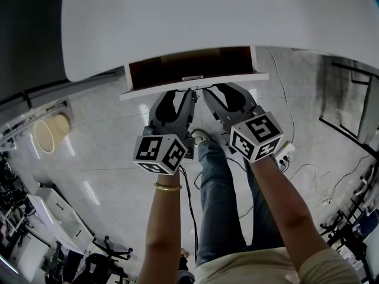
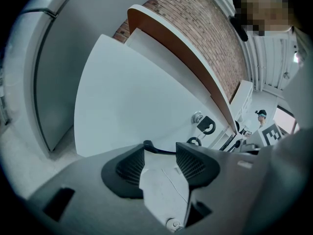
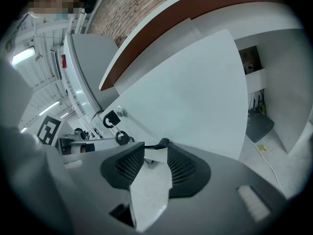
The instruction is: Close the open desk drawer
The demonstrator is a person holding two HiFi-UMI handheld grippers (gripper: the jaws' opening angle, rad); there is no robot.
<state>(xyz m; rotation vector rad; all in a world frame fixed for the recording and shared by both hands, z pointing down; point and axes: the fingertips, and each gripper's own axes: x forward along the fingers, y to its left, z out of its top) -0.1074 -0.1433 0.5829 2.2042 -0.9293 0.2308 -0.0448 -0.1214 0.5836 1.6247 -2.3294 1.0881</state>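
The white desk (image 1: 207, 16) has its drawer pulled partly out, its brown inside (image 1: 189, 61) showing behind the white drawer front (image 1: 195, 83). My left gripper (image 1: 177, 94) and right gripper (image 1: 220, 91) sit side by side, tips up at that front. In the left gripper view the drawer front (image 2: 137, 97) fills the middle, with a small metal lock (image 2: 197, 116) on it. The left gripper (image 2: 161, 153) is open and holds nothing. In the right gripper view the drawer front (image 3: 190, 87) lies just ahead of the right gripper (image 3: 155, 155), also open and holding nothing.
The person's legs in jeans (image 1: 219, 188) stand below the drawer. Cables and a white power strip (image 1: 285, 151) lie on the tiled floor at right. A round bin (image 1: 50, 132) sits at left. A brick wall (image 2: 205, 28) rises behind the desk.
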